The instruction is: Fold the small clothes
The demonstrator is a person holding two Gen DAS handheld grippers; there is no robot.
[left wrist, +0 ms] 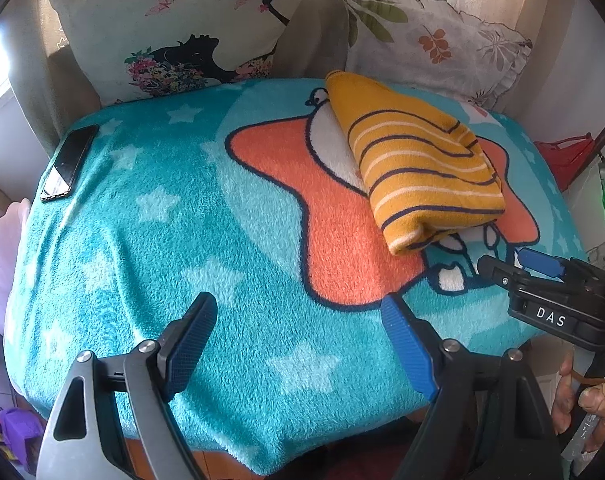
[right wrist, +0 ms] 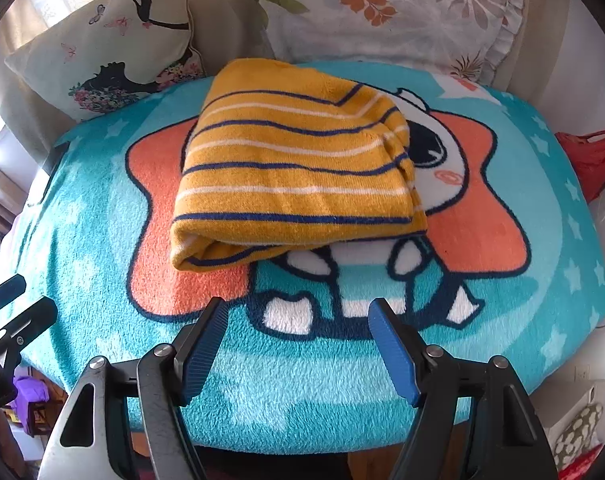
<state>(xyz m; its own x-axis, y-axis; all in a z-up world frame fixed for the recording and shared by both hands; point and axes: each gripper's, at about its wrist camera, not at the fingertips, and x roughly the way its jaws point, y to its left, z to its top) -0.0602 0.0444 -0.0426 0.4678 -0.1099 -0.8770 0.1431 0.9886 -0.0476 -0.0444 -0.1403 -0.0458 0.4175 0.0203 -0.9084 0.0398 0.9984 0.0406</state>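
Both claws hang over the near edge of the fluffy turquoise star-print blanket (right wrist: 102, 216). Wide apart and gripping nothing, the blue ribbed pads of the right gripper (right wrist: 298, 344) sit just short of the folded mustard-yellow garment with navy and white stripes (right wrist: 298, 168). That garment lies on the blanket's orange star figure, toward the far side, apart from both claws. Off to its left, the left gripper (left wrist: 302, 344) is likewise spread, with bare fleece between its pads. A black smartphone (left wrist: 68, 164) rests at the blanket's far left edge. Behind stand a cream butterfly-print cushion (left wrist: 174, 28) and a pale leaf-print pillow (left wrist: 434, 40).
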